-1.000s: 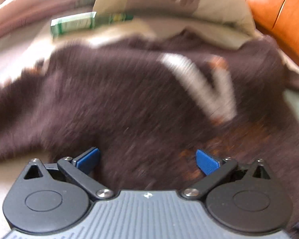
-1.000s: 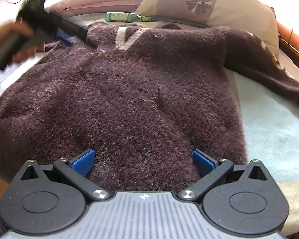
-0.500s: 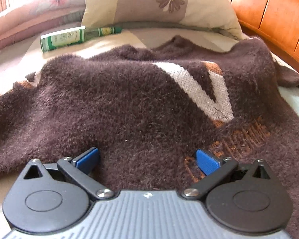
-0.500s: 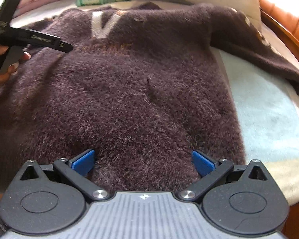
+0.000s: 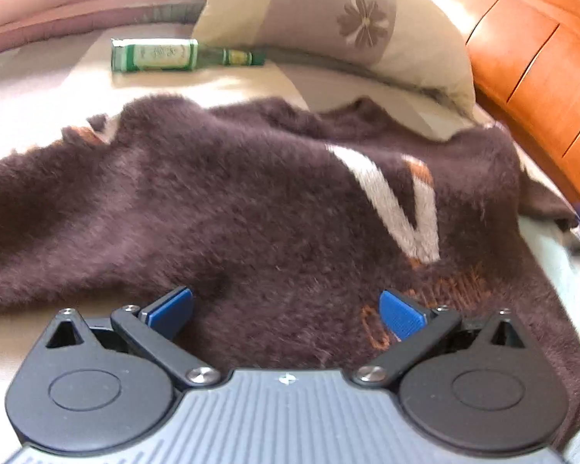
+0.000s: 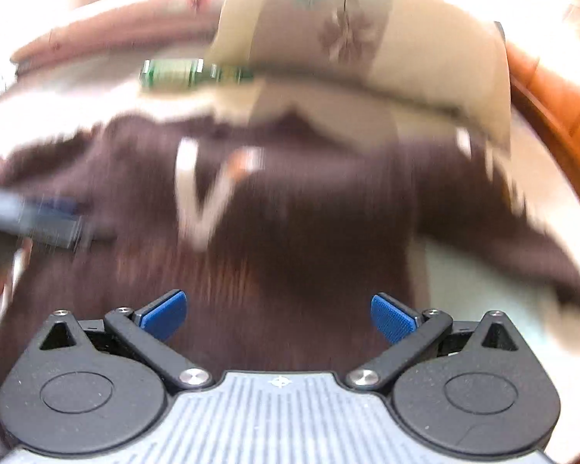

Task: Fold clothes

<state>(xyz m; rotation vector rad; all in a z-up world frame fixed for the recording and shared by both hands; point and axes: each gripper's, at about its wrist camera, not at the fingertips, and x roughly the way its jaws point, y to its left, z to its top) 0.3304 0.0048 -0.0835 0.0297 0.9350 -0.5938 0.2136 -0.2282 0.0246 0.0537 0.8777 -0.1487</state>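
Blue pads sit at the tips of both tools, low in each frame. The left gripper (image 5: 286, 309) has its fingers spread wide, with nothing between them, and it hangs over the near edge of the sweater (image 5: 251, 212). The right gripper (image 6: 278, 315) is also spread wide and empty; its picture is much blurred.

Just past the fingers, the dark brown fuzzy sweater lies flat on the bed (image 5: 38, 89) and fills the middle of both views. In the left view a white V neckline (image 5: 402, 208) shows at right of centre, with orange stitching below it near the right pad. In the right view the same V is at centre, and one sleeve (image 6: 522, 255) runs out toward the right edge. At the left edge of the right view the other gripper shows as a dark blurred streak over the sweater.

Farther back, a green bottle (image 5: 166, 55) lies on its side on the sheet, in the upper left. Behind it a beige pillow (image 5: 348, 15) with a flower print leans at the top, and an orange wooden headboard (image 5: 541, 65) fills the upper right corner.
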